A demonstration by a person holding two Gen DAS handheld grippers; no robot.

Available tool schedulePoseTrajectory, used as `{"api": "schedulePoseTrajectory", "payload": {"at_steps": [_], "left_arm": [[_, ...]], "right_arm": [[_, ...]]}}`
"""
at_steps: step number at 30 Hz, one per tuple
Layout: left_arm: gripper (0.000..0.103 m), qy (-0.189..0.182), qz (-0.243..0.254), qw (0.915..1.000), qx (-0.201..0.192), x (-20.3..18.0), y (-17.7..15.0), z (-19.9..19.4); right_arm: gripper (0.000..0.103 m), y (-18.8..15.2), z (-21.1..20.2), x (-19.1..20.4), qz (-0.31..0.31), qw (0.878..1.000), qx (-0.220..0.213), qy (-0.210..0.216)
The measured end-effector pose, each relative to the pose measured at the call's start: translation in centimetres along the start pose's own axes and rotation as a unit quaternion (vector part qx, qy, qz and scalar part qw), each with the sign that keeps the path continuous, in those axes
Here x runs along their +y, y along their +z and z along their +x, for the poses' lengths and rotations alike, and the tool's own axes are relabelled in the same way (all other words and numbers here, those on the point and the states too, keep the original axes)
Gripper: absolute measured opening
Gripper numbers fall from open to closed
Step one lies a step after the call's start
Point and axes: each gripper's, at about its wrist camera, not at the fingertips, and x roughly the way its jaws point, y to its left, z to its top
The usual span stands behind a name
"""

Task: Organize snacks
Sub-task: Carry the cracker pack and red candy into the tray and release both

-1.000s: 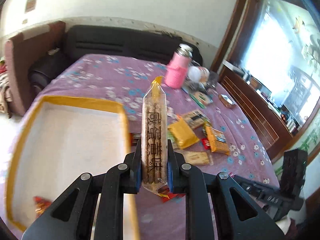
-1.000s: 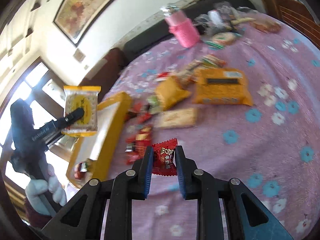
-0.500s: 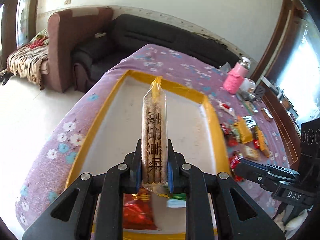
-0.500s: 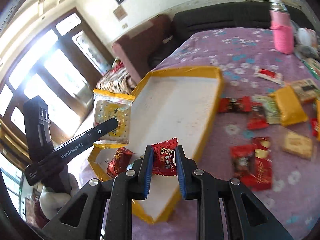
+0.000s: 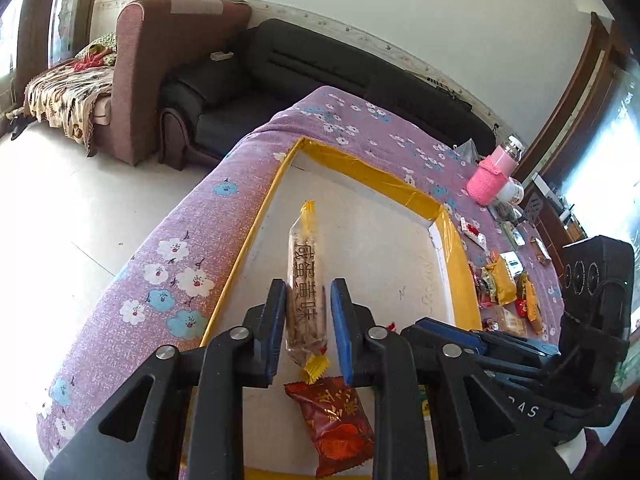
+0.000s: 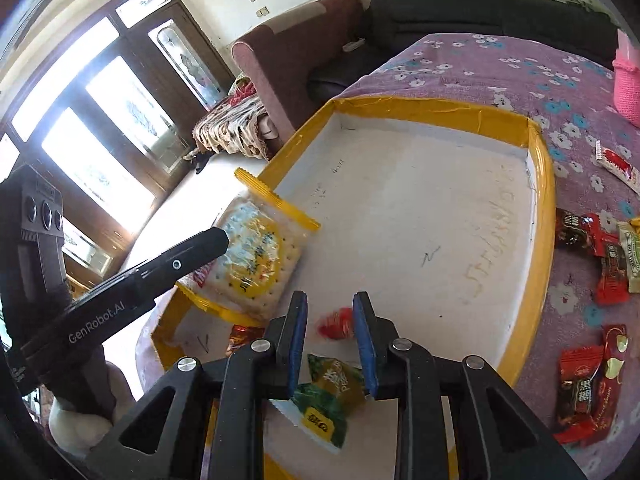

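Lower centre, right wrist view: the right gripper (image 6: 330, 340), clamped on a red candy (image 6: 336, 323) half a second ago, is now standing open, and the candy is dropping, blurred, between the jaws toward the tray (image 6: 544, 216). Lower centre, left wrist view: the left gripper (image 5: 308, 322) is likewise spreading around the cracker packet (image 5: 306, 280), apparently releasing it over the tray floor. Farther right, loose snacks (image 6: 600, 252) are waiting on the tablecloth (image 6: 480, 64).

Snack packets (image 6: 592, 256) lie right of tray (image 6: 546, 216).
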Motion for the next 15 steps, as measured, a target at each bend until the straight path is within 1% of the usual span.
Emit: {"api": "schedulePoseTrajectory", "payload": {"at_steps": [2, 4, 6, 7, 8, 9, 10, 11, 13, 14, 15], "left_arm": [[0.04, 0.016, -0.007, 0.9998, 0.006, -0.3, 0.0, -0.8], [0.048, 0.022, -0.015, 0.9996, 0.004, -0.7, -0.1, -1.8], [0.057, 0.01, -0.03, 0.9994, -0.015, -1.3, -0.6, -3.6], [0.064, 0.001, -0.036, 0.999, -0.027, -1.8, -0.9, -4.7], [0.07, -0.014, -0.043, 0.9983, -0.037, -2.2, -1.2, -5.5], [0.072, -0.028, -0.052, 0.9973, -0.044, -2.4, -1.5, -6.1], [0.074, -0.06, -0.068, 0.9943, -0.057, -2.8, -1.9, -7.0], [0.077, -0.079, -0.076, 0.992, -0.063, -3.1, -2.2, -7.4], [0.079, -0.122, -0.089, 0.9867, -0.061, -4.3, -2.9, -7.9], [0.079, -0.138, -0.093, 0.9845, -0.055, -4.8, -3.1, -7.8], [0.079, -0.153, -0.096, 0.9826, -0.044, -5.3, -3.3, -7.5]], "right_arm": [[0.029, 0.0, -0.9, 0.1, 0.0, 1.0, -0.008, -0.001], [0.033, 0.1, -2.1, -0.1, 0.001, 1.0, -0.022, -0.003], [0.038, 0.1, -3.9, -0.7, 0.009, 0.999, -0.043, -0.006], [0.039, 0.1, -4.8, -1.1, 0.012, 0.998, -0.053, -0.008], [0.04, -0.1, -6.1, -1.6, 0.015, 0.998, -0.066, -0.012], [0.042, -0.3, -7.4, -2.2, 0.016, 0.996, -0.08, -0.02], [0.043, -0.6, -8.8, -2.9, 0.016, 0.995, -0.095, -0.032], [0.05, -1.1, -10.7, -3.9, 0.015, 0.992, -0.116, -0.052], [0.073, -1.7, -13.4, -5.9, 0.019, 0.985, -0.15, -0.08], [0.077, -2.2, -15.0, -7.3, 0.026, 0.981, -0.166, -0.096], [0.078, -2.8, -16.5, -9.3, 0.04, 0.977, -0.172, -0.116]]}}
